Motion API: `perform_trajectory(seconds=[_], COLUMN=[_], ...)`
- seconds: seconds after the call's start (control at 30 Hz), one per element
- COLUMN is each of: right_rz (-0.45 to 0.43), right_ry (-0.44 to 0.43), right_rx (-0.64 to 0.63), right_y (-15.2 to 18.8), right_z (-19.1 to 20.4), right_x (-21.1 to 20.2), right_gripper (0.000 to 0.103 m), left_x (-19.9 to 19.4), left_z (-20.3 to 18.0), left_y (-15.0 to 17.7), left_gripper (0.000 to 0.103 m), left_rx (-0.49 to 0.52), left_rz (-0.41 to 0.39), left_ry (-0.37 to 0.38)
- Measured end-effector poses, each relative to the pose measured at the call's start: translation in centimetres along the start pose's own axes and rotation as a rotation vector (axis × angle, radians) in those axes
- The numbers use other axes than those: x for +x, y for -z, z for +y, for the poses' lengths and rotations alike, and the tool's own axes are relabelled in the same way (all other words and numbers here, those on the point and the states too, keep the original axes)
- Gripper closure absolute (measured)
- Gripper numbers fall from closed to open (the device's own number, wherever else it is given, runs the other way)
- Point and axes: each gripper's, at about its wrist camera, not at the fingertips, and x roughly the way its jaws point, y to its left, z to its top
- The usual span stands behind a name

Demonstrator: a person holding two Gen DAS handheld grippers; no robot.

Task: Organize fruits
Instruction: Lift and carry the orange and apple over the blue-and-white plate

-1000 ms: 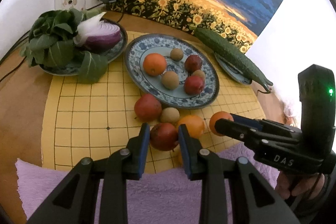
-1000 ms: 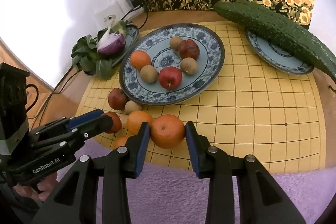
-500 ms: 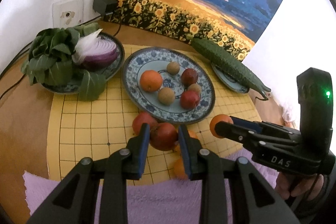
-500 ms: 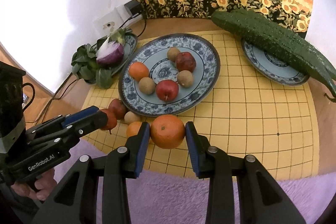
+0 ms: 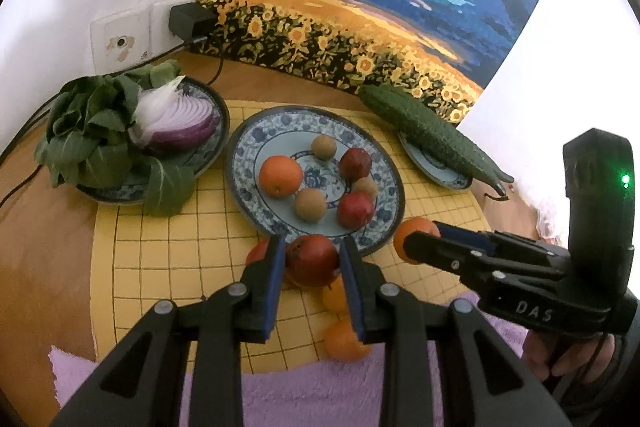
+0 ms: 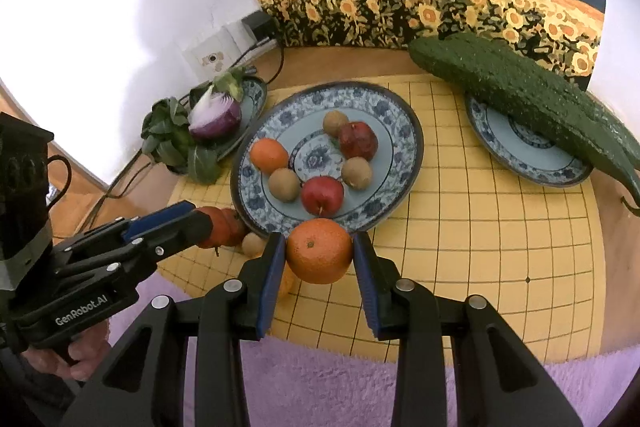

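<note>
My left gripper [image 5: 312, 263] is shut on a dark red fruit [image 5: 312, 259], held just above the yellow mat at the near rim of the large blue-patterned plate [image 5: 240, 163]. My right gripper [image 6: 319, 253] is shut on an orange [image 6: 319, 251], also at the plate's near rim [image 6: 412, 131]. The plate holds an orange [image 5: 280, 175], two red fruits and three brown ones. Another red fruit [image 5: 258, 253], a small brown fruit [image 6: 253, 243] and two oranges [image 5: 344, 341] lie loose on the mat below the grippers.
A plate of leafy greens with a halved red onion [image 5: 176, 119] stands at the left. At the right a long cucumber [image 6: 520, 95] rests on a small plate [image 6: 520, 151]. A purple towel [image 6: 320, 379] covers the near edge; a socket and cables sit by the wall.
Both grippers have risen a little with their fruit, toward the plate's near rim. The loose oranges left on the mat now show below the left gripper's red fruit.
</note>
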Motion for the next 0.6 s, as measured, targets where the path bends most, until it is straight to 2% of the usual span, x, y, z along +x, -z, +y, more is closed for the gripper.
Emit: perform_trajectory(seconds=[0.6], right_rz=[-0.029], right_ry=[-0.007], right_rx=[0.034], right_y=[-1.2], right_z=[-1.3], right_x=[0.3], right_gripper=[0.067], left_x=[1.5], left_z=[-0.4], left_y=[-1.6], left_gripper=[0.074], left_rx=[0.021], left_rz=[0.016], left_ry=[0.0])
